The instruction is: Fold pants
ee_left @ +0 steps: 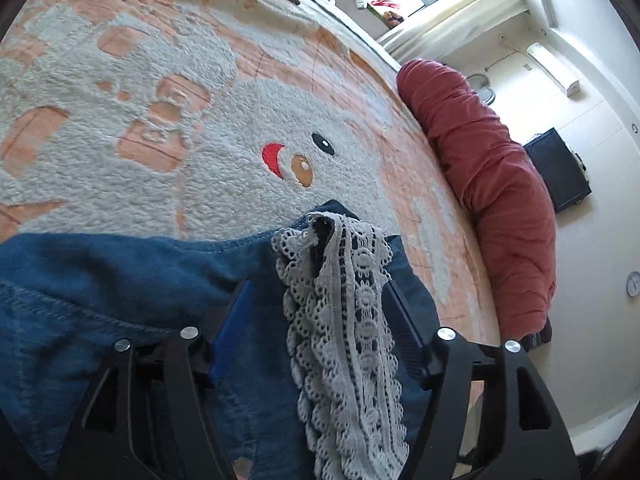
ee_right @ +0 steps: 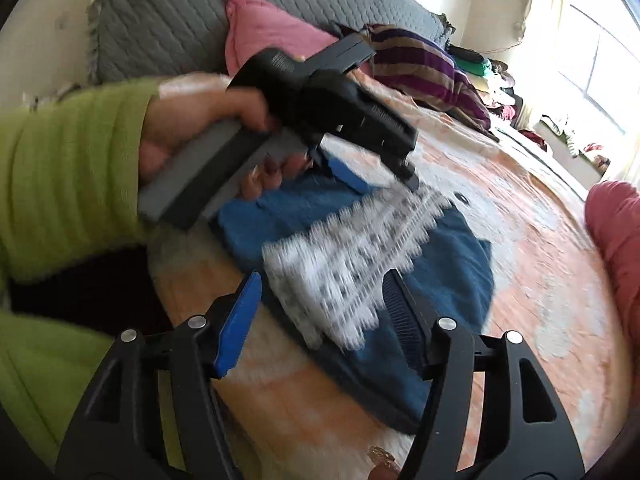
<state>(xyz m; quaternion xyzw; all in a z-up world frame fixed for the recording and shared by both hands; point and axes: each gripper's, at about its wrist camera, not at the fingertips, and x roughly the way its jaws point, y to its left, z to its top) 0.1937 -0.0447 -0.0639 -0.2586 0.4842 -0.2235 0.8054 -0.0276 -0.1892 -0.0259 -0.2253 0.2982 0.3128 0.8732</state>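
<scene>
**Still flat on the blanket: blue pants under two spread grippers**

Folded blue pants [ee_right: 448,272] lie on the fuzzy orange-and-white blanket [ee_left: 120,80], a strip of white lace trim [ee_left: 352,332] draped over their top. No brand or readable writing shows on them. The only lettering anywhere is a small white marking on the black body of the far tool, too blurred to read.

Seen from the left gripper [ee_left: 320,304], the lace runs up between its two fingers, blue pad on the left and black ribbed pad on the right; the jaws stand apart and neither pad presses the cloth. From the right gripper [ee_right: 320,300], the lace end and the near edge of the pants sit between its fingers, jaws likewise spread with nothing pinched.

Beyond the pants a hand [ee_right: 192,120] in a green sleeve [ee_right: 72,168] holds the left tool over their far edge. A red quilt roll [ee_left: 488,176] lies along the blanket's right side.
</scene>
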